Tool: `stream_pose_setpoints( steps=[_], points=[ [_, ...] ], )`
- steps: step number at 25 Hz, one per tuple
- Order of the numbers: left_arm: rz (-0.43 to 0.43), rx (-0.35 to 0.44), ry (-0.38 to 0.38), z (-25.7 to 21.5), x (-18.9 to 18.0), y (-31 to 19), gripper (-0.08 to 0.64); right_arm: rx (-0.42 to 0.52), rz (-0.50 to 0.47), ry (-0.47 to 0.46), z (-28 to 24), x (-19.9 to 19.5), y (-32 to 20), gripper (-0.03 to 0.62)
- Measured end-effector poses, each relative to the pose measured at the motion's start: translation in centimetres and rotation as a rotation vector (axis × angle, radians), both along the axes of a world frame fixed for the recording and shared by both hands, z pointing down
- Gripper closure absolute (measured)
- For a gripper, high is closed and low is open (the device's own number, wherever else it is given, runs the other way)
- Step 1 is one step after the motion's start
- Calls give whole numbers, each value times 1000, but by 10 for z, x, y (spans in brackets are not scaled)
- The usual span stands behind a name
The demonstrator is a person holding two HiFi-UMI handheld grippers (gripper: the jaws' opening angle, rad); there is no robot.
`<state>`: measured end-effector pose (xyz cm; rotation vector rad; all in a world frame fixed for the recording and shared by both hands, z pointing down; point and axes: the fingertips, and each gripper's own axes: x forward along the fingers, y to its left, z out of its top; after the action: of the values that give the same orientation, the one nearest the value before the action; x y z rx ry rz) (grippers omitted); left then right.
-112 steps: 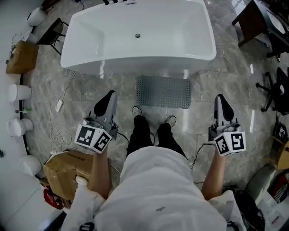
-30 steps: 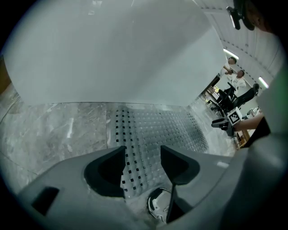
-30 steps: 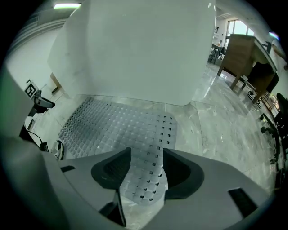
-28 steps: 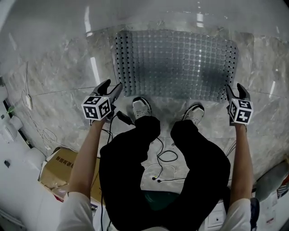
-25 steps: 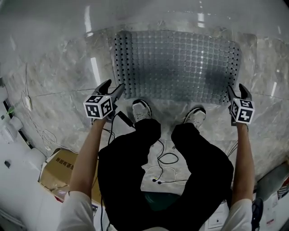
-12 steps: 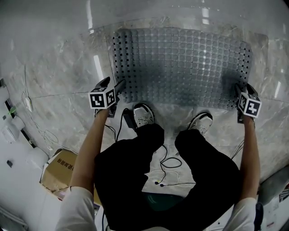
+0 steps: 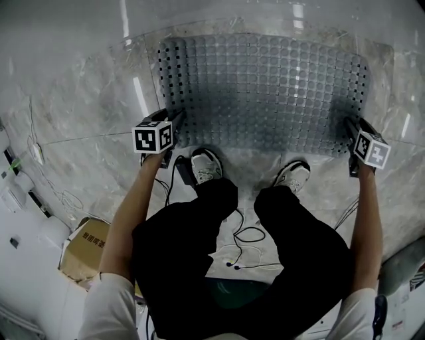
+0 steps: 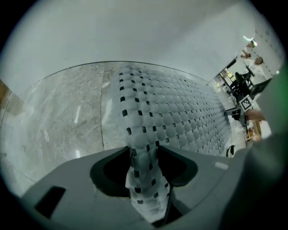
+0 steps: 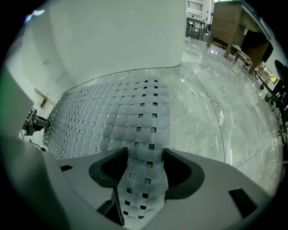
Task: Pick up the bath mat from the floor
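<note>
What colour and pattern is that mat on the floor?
The bath mat is grey, bumpy, with small square holes; clearest in the left gripper view.

The bath mat [image 7: 259, 93] is spread on the floor [image 7: 80, 119], with its far edge just beside the bathtub wall [image 7: 212, 13]. Just before its near edge two shoes are planted: the left shoe [image 7: 206, 166] toward the left corner, the right shoe [image 7: 293, 176] nearer the middle. A cable [image 7: 247, 234] is looped on the floor behind them, and a cardboard box [image 7: 83, 247] is set well off to the left.
</note>
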<state>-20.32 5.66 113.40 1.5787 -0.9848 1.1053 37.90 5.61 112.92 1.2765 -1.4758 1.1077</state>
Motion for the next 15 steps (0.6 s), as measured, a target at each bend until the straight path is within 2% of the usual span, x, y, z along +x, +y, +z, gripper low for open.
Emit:
stream_pose_setpoints(
  steps=[2, 3, 5, 7, 15],
  points=[
    [45, 5, -10, -7, 9, -2, 387, -3, -31, 18, -3, -1, -2, 382],
    [55, 8, -13, -10, 12, -3, 394, -2, -50, 30, -6, -2, -4, 451],
    [57, 12, -1, -22, 18, -5, 411, -3, -87, 44, -18, -9, -7, 493],
    [62, 11, 19, -38, 22, -5, 428, -9, -123, 42, -33, -19, -7, 514],
    [113, 8, 87, -128, 55, -9, 466, -30, -223, -4, -113, -54, -4, 529]
  ],
)
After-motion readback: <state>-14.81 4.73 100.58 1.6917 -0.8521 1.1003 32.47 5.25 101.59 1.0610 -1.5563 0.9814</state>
